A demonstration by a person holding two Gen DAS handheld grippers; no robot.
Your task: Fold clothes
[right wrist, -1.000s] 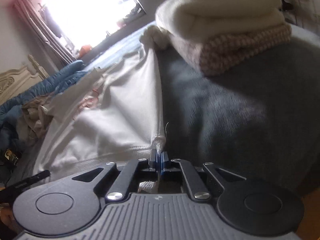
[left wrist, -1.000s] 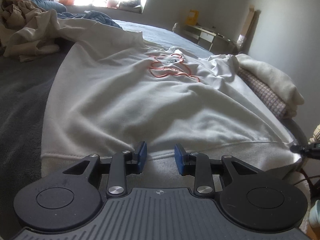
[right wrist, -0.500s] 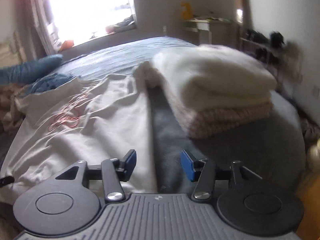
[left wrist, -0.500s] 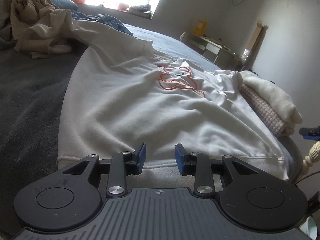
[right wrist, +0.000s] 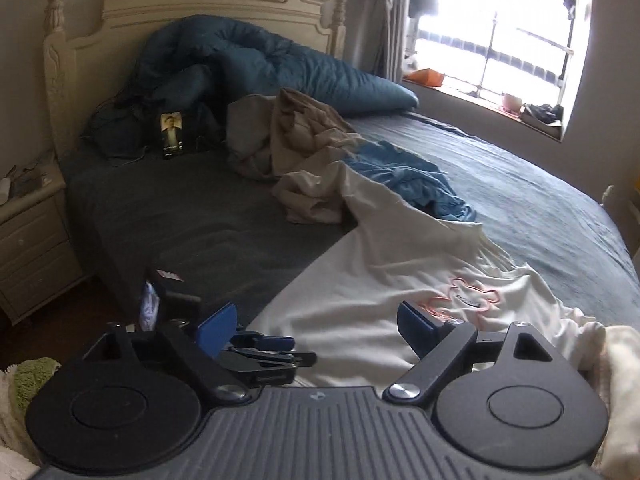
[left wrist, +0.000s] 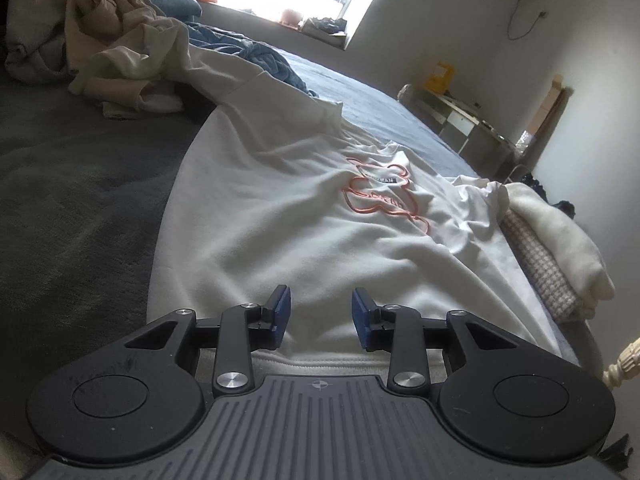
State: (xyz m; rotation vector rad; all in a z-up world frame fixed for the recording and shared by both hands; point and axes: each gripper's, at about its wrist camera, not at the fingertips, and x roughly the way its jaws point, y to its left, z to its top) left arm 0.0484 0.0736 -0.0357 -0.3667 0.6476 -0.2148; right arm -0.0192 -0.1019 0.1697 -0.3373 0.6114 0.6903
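Grey bed (left wrist: 72, 208) with white sweatshirt (left wrist: 280, 232) spread flat, print up. Left tool (left wrist: 321, 314) open at hem. Right tool (right wrist: 316, 328) open, empty. Pinch hem corners evenly; fold smooth.

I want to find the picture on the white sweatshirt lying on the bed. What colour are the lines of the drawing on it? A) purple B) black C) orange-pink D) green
C: the outline drawing on the chest of the white sweatshirt is orange-pink, and it shows the same colour in the right wrist view.
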